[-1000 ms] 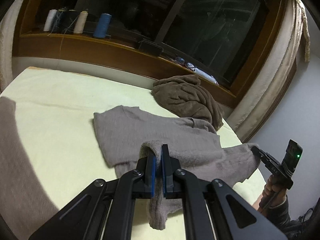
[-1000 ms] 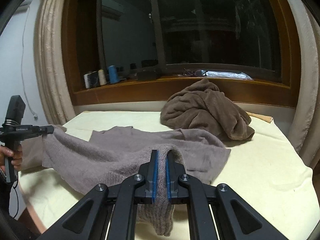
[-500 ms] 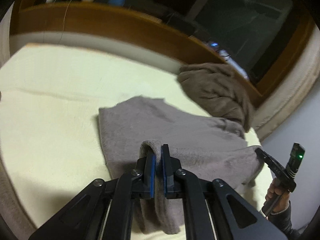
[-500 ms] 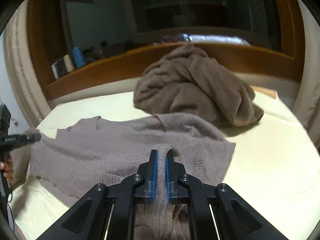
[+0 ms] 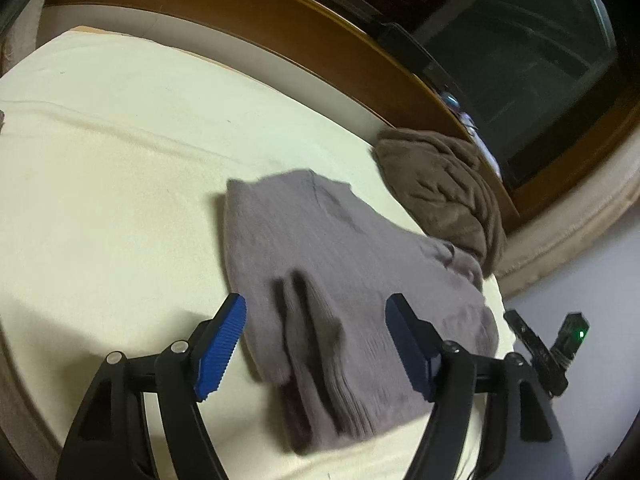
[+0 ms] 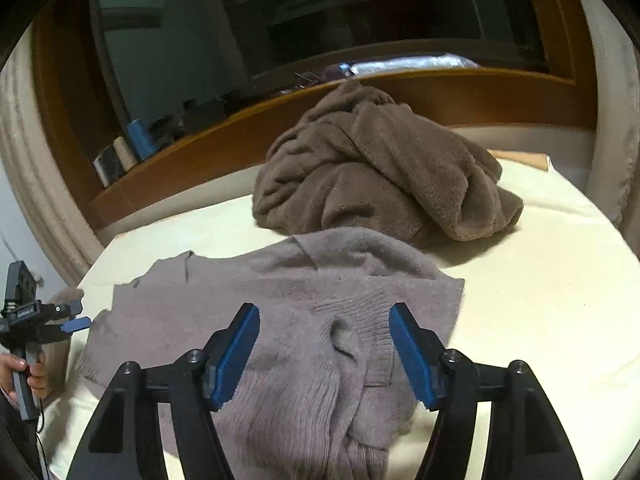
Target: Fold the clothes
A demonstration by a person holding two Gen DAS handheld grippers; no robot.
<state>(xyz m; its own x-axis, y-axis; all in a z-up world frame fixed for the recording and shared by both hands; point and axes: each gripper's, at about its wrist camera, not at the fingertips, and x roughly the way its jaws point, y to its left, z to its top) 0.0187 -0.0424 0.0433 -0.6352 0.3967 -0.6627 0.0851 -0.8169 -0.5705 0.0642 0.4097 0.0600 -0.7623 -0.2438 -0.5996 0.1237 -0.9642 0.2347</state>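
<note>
Lying on the bed (image 5: 100, 152), the grey sweater (image 6: 280, 304) runs crosswise beneath both grippers: left gripper (image 5: 316, 344) and right gripper (image 6: 324, 352) both spread wide, holding nothing, its near edge bunched between them.

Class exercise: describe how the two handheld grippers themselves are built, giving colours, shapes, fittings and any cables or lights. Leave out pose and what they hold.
The left gripper and right gripper look alike: matte black angular linkage arms with triangular cut-outs and silver pivot screws, ending in ribbed blue pads. Seen from the other camera, each has a black pistol-style handle; one carries a green light, the other a thin dark cable.
</note>
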